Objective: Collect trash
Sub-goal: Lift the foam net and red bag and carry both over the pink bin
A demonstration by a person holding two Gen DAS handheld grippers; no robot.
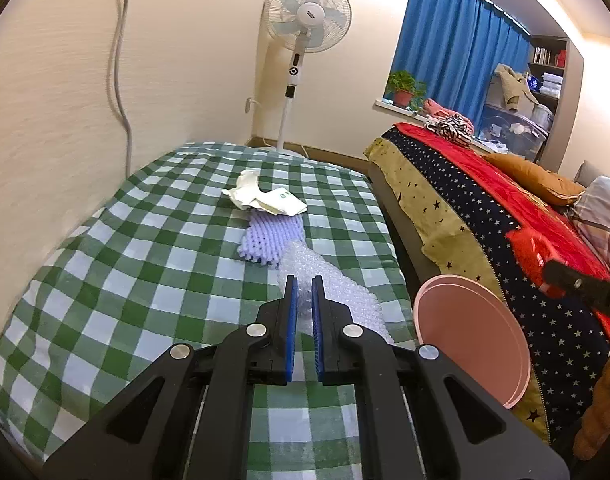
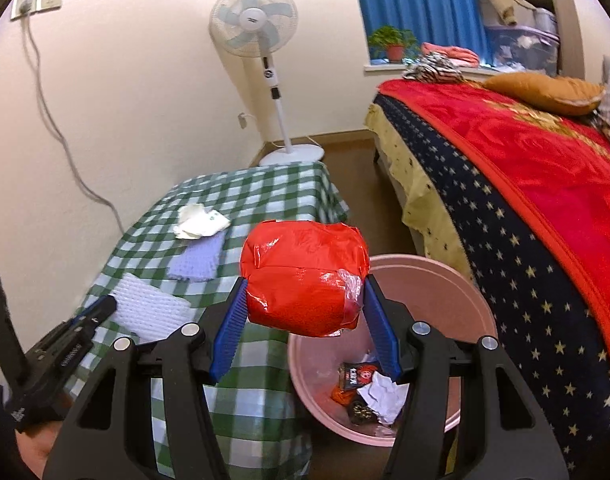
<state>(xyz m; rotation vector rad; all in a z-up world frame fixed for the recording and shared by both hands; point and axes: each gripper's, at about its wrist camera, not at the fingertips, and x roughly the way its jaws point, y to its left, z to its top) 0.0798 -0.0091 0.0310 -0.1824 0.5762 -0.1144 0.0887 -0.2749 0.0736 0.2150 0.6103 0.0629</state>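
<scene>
On the green-checked tablecloth (image 1: 117,240), three pieces of trash lay in a row: a crumpled white paper wrapper (image 1: 265,197) farthest from the cameras, a lilac foam net sleeve (image 1: 271,236) touching it on the near side, and a sheet of clear bubble wrap (image 1: 329,284) nearest.

Left gripper (image 1: 304,284): the jaws stood narrow, with the blue pads pinching a fold of the bubble wrap. The rest of the sheet trailed onto the cloth to the right of the pads. In the right wrist view, this gripper (image 2: 105,304) appeared at the lower left, at the edge of the white sheet (image 2: 149,312).

Right gripper (image 2: 303,280): the jaws stood about half open and clamped a bulging red plastic package (image 2: 301,276) from both sides. The package hung clear of the table, above the table's edge and the near rim of the pink bin (image 2: 437,292).

The pink bin stood on the floor between the table and the bed (image 2: 525,184). It held crumpled white paper (image 2: 381,396) and dark snack wrappers (image 2: 359,376) at the bottom. In the left wrist view, only its rim (image 1: 465,336) showed at the right of the table.

A pedestal fan (image 1: 307,20) stood against the far wall beyond the table.
</scene>
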